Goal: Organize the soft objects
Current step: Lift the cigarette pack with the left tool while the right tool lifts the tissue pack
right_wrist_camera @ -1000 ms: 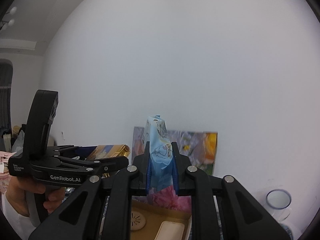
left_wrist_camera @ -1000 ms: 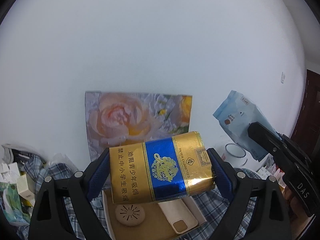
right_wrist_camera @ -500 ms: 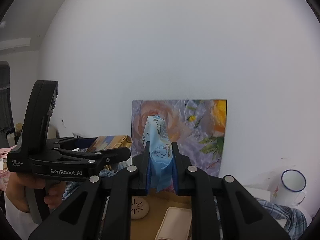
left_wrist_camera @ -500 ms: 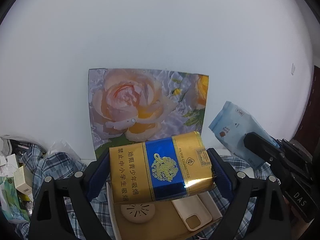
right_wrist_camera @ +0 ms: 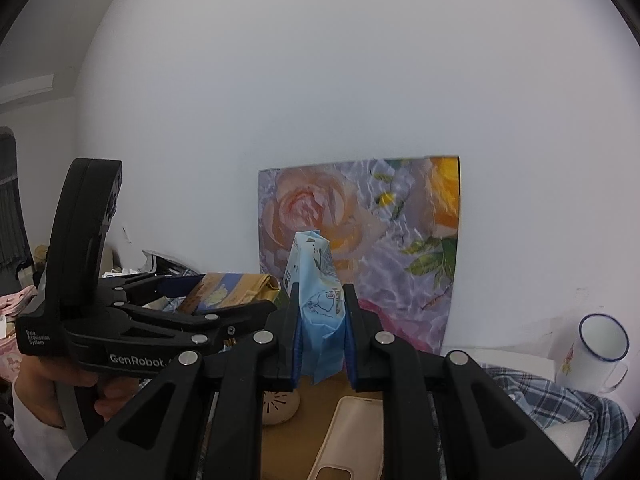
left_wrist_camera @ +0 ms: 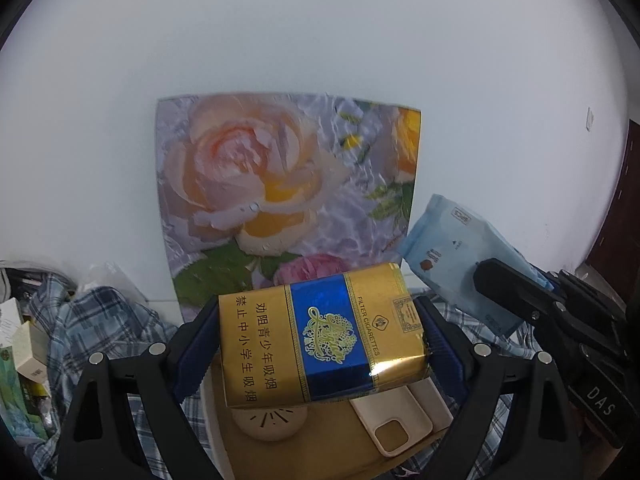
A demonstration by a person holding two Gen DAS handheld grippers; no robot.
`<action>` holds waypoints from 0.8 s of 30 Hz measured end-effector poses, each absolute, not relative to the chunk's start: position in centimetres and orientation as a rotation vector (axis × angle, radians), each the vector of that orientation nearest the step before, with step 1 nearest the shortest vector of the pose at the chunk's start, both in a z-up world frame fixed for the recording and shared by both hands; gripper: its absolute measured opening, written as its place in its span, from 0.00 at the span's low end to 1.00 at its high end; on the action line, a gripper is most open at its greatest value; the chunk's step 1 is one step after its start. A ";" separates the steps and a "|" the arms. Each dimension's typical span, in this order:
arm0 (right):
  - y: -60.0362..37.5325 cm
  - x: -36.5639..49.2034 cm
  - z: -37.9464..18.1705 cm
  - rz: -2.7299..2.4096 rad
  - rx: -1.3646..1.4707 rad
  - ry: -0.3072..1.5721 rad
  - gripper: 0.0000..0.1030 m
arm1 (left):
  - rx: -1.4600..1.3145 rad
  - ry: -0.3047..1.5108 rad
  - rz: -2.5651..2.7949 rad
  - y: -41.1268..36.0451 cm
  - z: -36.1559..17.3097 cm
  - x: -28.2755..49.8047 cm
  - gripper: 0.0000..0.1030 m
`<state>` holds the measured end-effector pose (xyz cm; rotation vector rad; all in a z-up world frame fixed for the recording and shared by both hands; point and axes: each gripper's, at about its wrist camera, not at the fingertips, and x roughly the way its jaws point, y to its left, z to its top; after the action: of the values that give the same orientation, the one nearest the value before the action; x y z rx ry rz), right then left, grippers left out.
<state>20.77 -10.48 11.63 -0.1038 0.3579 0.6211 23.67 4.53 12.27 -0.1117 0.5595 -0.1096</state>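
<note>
**Both packs lowered toward the tray**

Both our grippers had sunk, so the rose picture (left_wrist_camera: pixel 288 200) climbed up-frame. Our left gripper (left_wrist_camera: pixel 320 336), spread wide, clamped the gold cigarette pack (left_wrist_camera: pixel 320 332) marked "FILTER CIGARETTES" at lower centre; our right gripper (right_wrist_camera: pixel 322 338), nearly closed, pinched the blue tissue pack (right_wrist_camera: pixel 318 304) above the cardboard tray (right_wrist_camera: pixel 320 400). Placement looked near.

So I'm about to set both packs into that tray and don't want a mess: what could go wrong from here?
1. The shallow cardboard tray already holds a round cream vent-topped disc and a beige phone case; the gold-and-blue soft cigarette pack in the left gripper could land on them and tip.
2. The right gripper pinches the crumpled light-blue tissue packet narrowly; it may slip or twist.
3. The grippers are close and might collide.
</note>
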 end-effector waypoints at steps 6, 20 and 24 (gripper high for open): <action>-11.3 22.3 9.9 0.605 -0.071 0.415 0.16 | -0.112 0.607 -0.131 3.8 10.4 25.1 0.90; -12.0 24.8 6.2 0.584 -0.036 0.523 0.16 | -0.146 0.704 -0.105 3.7 5.3 27.2 0.90; -11.8 25.4 5.1 0.584 -0.036 0.557 0.16 | -0.153 0.739 -0.089 4.1 4.0 27.8 0.90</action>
<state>25.37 -11.81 5.09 -0.0361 0.5569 0.5837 27.80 4.11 4.01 -0.1534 0.7389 -0.0887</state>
